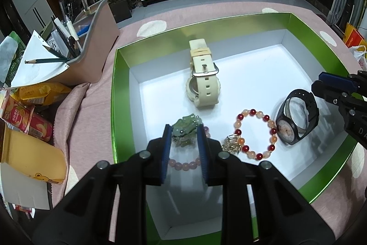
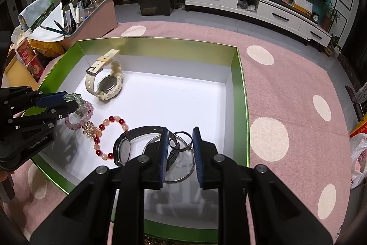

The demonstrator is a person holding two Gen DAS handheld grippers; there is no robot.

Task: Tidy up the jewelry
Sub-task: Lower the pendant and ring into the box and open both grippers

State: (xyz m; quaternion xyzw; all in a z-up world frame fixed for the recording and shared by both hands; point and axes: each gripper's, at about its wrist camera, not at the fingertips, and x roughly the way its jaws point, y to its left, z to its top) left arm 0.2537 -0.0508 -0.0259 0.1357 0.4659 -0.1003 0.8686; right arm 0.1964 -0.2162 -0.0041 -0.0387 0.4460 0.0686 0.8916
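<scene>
Green tray (image 1: pixel 119 88), cream watch (image 1: pixel 203 75) strap pointing away, left jaws gripping jade bracelet (image 1: pixel 184 130), right jaws apart.

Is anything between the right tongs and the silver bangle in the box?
Nothing visible. The right tongs stand open directly over the silver bangle, though the small ring and black watch strap overlap it.
</scene>
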